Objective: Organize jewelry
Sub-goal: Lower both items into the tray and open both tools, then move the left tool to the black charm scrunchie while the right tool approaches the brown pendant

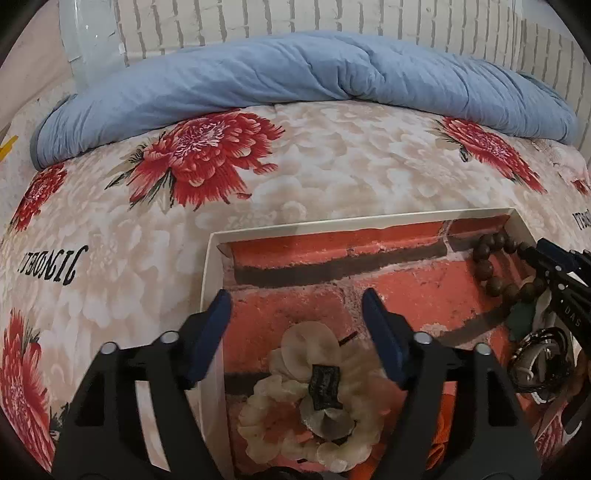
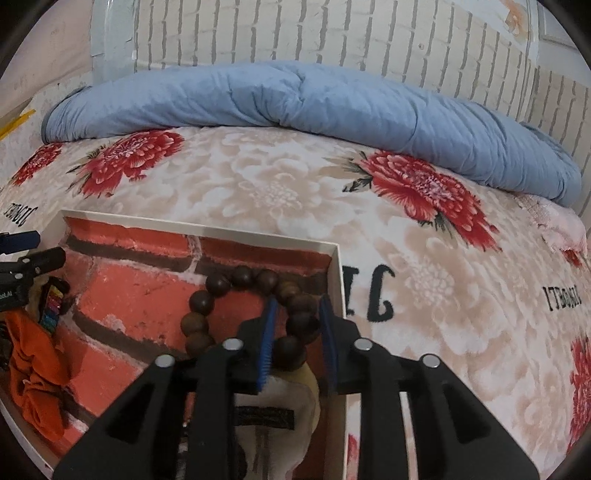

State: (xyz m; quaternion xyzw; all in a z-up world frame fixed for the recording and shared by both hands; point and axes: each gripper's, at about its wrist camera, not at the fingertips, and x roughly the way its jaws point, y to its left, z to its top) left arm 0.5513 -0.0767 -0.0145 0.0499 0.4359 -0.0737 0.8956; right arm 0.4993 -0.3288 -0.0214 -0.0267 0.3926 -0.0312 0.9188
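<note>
An open white-rimmed box lined with red brick print lies on the bed. In the left wrist view a cream shell bracelet with a black tag rests on the box floor, just below my left gripper, which is open wide with nothing between its fingers. A brown wooden bead bracelet lies in the box's far right corner. My right gripper straddles its right side; the beads sit between the blue pads with slight gaps, so it is open. The bead bracelet also shows in the left wrist view.
In the box also lie an orange fabric piece, a multicoloured band, a white pouch and dark bangles. A flowered bedspread surrounds the box. A rolled blue quilt lies along the white brick wall.
</note>
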